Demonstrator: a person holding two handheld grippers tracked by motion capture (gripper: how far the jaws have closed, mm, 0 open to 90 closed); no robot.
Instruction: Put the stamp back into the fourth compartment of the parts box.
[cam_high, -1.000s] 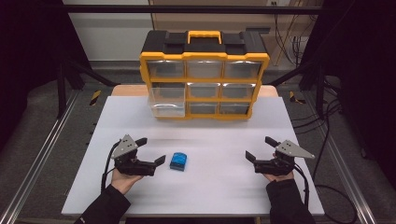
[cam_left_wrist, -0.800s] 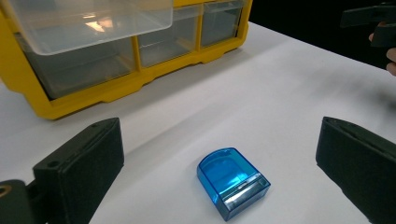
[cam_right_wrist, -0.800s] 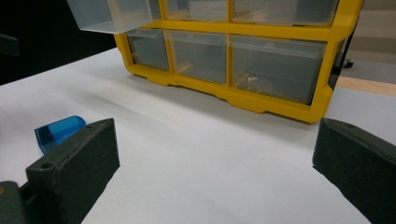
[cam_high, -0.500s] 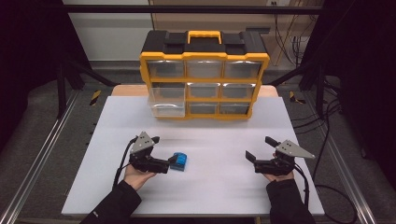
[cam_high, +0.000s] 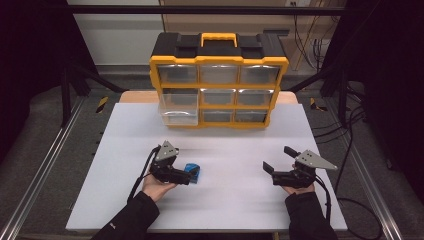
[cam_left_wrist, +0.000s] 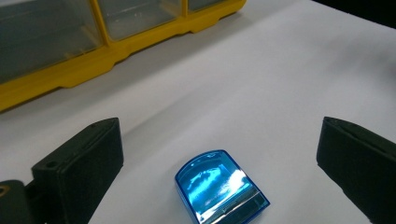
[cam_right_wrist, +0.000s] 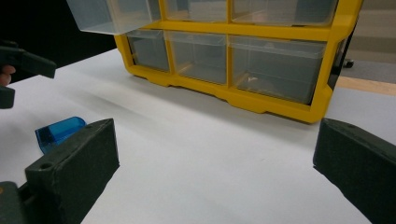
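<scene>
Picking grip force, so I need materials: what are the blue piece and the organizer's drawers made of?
Blue piece: looks like translucent glossy plastic; it shows bright glare and light passes through it. Drawers: apparently clear plastic, slightly hazy, since their insides show through, set in an opaque yellow frame, probably plastic too.

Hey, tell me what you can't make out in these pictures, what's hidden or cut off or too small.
- Blue box: near end cut by the left gripper view's bottom edge; partly behind the left hand-held gripper in the high view.
- Drawer cabinet: drawer contents too dim and small to tell; top cut off in the right gripper view.
- Right hand-held gripper: jaw ends cropped in its own view.
</scene>
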